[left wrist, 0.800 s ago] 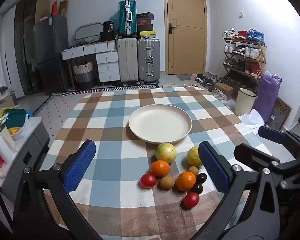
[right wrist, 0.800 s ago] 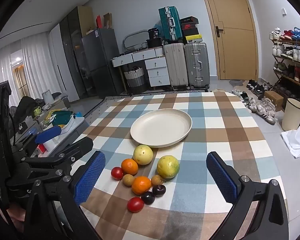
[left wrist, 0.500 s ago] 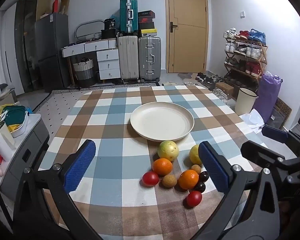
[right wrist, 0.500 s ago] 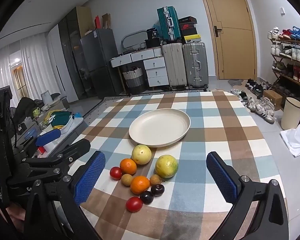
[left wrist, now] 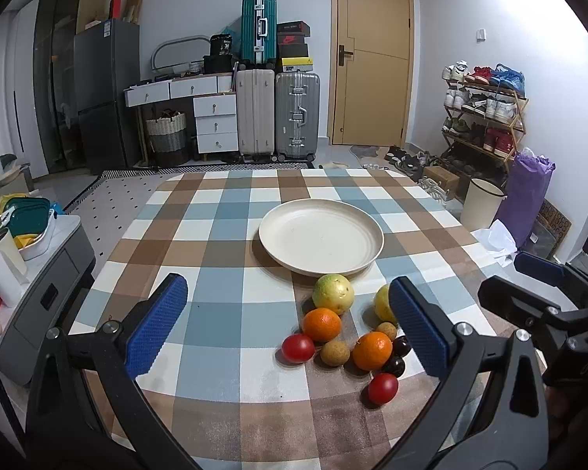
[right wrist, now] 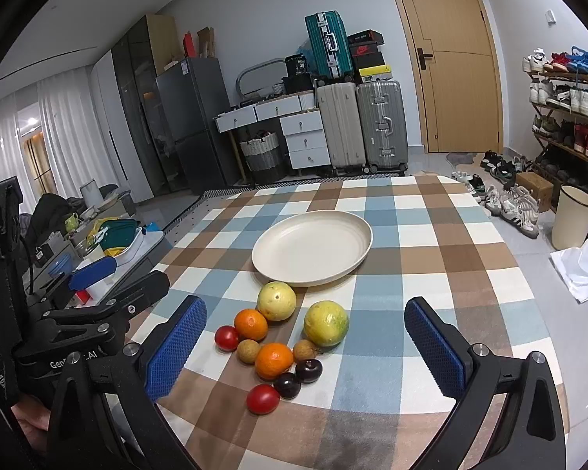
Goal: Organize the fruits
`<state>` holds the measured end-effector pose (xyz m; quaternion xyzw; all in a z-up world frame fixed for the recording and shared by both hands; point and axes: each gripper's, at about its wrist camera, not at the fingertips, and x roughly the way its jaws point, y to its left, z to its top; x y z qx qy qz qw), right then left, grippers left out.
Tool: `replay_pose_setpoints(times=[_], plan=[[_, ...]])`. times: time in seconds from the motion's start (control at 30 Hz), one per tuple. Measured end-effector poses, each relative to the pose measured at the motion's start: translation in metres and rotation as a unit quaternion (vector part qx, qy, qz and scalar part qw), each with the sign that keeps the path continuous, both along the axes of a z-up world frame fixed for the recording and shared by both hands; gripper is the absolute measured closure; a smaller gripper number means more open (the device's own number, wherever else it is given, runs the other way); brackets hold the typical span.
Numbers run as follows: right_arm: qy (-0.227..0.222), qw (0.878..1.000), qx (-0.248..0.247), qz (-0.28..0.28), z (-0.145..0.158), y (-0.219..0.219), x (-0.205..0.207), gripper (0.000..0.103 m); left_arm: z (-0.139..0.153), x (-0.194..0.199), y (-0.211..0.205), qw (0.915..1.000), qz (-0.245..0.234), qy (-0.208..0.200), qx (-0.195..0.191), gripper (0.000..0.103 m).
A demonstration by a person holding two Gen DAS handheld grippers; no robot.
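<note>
Fruit lay clustered on the checked bench (left wrist: 223,297) just on the near side of the cream plate (left wrist: 320,237): two yellow-green guavas (right wrist: 276,300), two oranges (right wrist: 273,360), two tomatoes (right wrist: 263,398), two longans (right wrist: 248,351), two dark plums (right wrist: 309,370). Plate held nothing. Left gripper (left wrist: 290,325) jaws released, gripping nothing, short of the cluster. Right gripper (right wrist: 305,348) jaws likewise released, above the near fruit.
</note>
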<state>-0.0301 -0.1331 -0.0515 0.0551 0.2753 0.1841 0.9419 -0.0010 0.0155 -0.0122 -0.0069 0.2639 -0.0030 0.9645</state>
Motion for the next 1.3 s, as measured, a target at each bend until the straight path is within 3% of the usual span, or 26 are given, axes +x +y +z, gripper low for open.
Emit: replay_pose_setpoints(times=[1.3], plan=[[0.015, 1.000, -0.003, 0.017, -0.012, 0.008, 0.019, 0.000, -0.013, 0.017, 0.000, 0.9997, -0.006, 0.022, -0.002, 0.000]])
